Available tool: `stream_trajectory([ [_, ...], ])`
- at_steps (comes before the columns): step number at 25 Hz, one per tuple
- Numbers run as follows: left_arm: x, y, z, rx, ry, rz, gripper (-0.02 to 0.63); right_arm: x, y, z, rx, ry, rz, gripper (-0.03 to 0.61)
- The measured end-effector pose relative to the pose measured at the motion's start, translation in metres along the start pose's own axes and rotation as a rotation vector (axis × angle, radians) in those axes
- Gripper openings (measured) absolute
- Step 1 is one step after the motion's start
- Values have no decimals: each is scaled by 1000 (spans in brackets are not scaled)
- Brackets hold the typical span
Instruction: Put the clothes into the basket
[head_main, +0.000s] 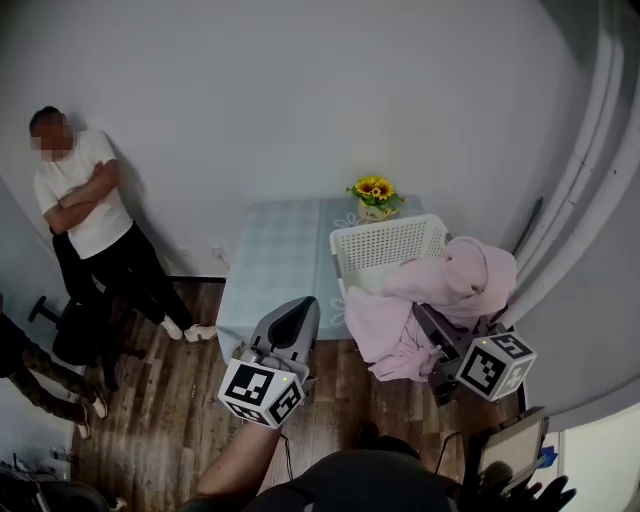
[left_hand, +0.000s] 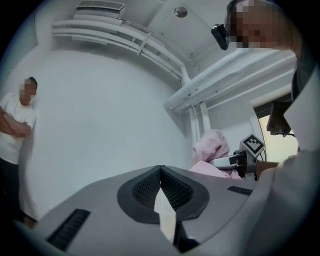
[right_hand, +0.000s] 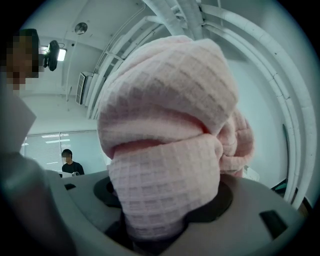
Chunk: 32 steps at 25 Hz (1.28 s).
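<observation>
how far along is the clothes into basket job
Done: nothing visibly inside the basket yet. In hand: the right gripper is shut on the bunched pink garment, which drapes at the basket's near rim. The left gripper is shut and empty. Still to do: lower the garment into the basket and release.

pink cloth (right_hand: 165, 125) is rough waffle-weave, white basket (head_main: 390, 250) perforated plastic, floor (head_main: 170, 400) wood-grain planks.

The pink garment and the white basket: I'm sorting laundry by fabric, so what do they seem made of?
The pink garment looks like soft, matte waffle-weave cloth, perhaps cotton: a grid of small raised squares covers its folds. The white basket looks like rigid, smooth plastic: its walls are a moulded lattice of small holes.
</observation>
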<state>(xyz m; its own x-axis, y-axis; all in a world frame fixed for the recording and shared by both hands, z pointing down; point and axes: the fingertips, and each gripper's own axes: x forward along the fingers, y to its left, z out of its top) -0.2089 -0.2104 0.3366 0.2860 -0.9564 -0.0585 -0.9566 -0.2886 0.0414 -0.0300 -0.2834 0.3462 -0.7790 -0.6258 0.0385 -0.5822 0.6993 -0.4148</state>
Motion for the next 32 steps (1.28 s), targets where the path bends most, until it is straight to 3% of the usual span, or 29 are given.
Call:
stream_trajectory([
  [7, 65, 20, -2, 11, 30, 24, 8, 40, -46, 28, -10, 12, 28, 328],
  [15, 106, 34, -13, 17, 82, 31, 8, 71, -80, 32, 29, 24, 38, 328],
  [21, 124, 57, -19, 23, 86, 25, 8, 93, -82, 33, -54, 28, 36, 328],
  [32, 189, 135, -8, 5, 45, -63, 8, 171, -104, 30, 102, 3, -80, 328],
])
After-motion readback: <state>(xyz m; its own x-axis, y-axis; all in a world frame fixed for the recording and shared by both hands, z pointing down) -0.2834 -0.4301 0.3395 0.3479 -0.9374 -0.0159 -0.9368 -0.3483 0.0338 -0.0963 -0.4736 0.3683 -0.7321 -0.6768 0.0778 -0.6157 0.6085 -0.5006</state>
